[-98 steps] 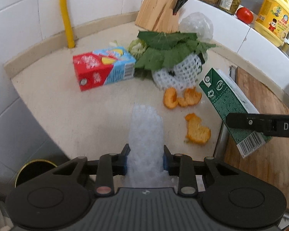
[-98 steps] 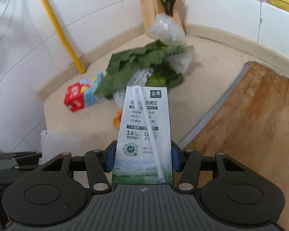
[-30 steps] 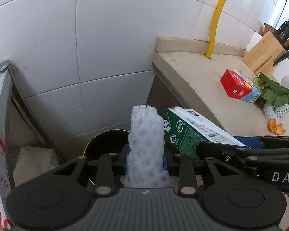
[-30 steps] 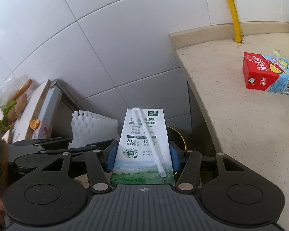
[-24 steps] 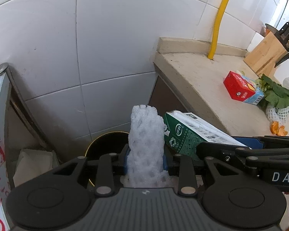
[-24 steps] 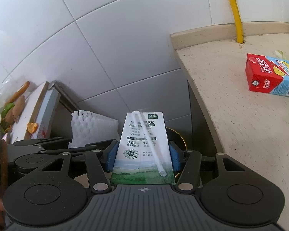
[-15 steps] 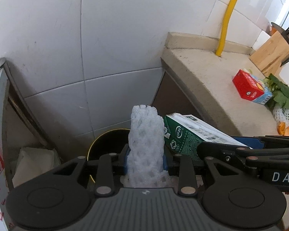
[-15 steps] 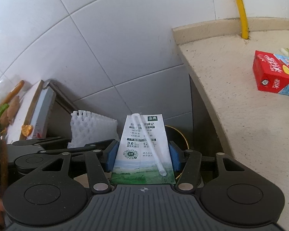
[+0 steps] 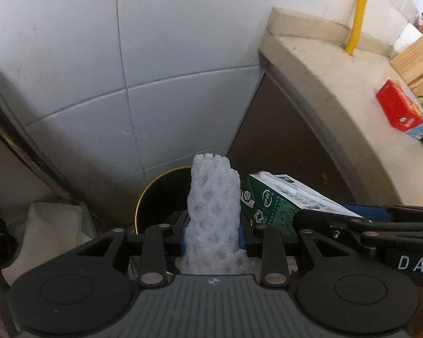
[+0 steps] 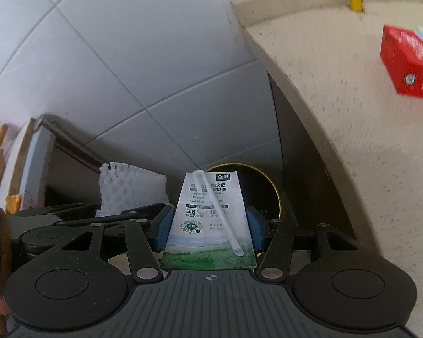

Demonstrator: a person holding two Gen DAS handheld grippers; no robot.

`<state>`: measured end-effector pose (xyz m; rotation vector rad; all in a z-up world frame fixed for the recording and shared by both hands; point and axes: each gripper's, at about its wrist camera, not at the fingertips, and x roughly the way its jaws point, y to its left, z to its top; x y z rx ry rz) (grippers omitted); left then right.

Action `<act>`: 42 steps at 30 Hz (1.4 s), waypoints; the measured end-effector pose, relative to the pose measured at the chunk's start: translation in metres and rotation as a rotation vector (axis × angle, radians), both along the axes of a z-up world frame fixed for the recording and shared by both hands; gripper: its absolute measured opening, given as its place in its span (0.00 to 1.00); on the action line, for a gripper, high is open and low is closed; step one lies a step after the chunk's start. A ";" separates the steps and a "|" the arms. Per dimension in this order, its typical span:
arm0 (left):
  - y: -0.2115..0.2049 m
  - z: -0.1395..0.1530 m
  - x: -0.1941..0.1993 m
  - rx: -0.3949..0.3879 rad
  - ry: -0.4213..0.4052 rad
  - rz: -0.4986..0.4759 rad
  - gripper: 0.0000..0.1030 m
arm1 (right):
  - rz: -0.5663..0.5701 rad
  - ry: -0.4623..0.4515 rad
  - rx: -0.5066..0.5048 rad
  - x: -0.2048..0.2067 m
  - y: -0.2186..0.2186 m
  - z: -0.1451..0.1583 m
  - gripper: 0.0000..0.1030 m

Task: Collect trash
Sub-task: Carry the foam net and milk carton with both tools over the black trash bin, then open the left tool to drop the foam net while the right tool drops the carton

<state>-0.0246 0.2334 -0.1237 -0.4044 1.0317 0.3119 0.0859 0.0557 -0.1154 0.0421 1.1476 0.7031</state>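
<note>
My left gripper (image 9: 213,232) is shut on a white foam fruit net (image 9: 213,202) that sticks up between its blue pads. A green and white milk carton (image 10: 210,214) with a straw on its face sits clamped in my right gripper (image 10: 210,228). Both grippers hang side by side above a dark round bin with a gold rim (image 9: 158,194), whose mouth (image 10: 256,186) shows just past the carton. The carton (image 9: 279,200) also appears to the right of the net, and the net (image 10: 129,188) to the left of the carton.
A beige counter (image 9: 332,107) juts out on the right above a dark cabinet side (image 9: 282,146); a red drink carton (image 10: 406,62) lies on it. White tiled wall (image 9: 112,56) stands behind the bin. A board and white paper (image 9: 50,225) lean at the left.
Both grippers have sunk and tipped further down toward the bin, which now looks larger and closer. The counter and red carton have slid toward the upper right. Both grips are unchanged.
</note>
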 end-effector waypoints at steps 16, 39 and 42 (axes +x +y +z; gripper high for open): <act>0.023 -0.065 0.018 -0.043 0.128 0.163 0.25 | -0.036 0.157 -0.040 0.032 0.026 -0.071 0.60; 0.043 -0.136 0.030 -0.043 0.214 0.290 0.26 | 0.071 0.105 -0.221 0.053 0.075 -0.135 0.60; 0.045 -0.148 0.029 -0.066 0.234 0.296 0.28 | 0.086 0.101 -0.246 0.051 0.079 -0.143 0.61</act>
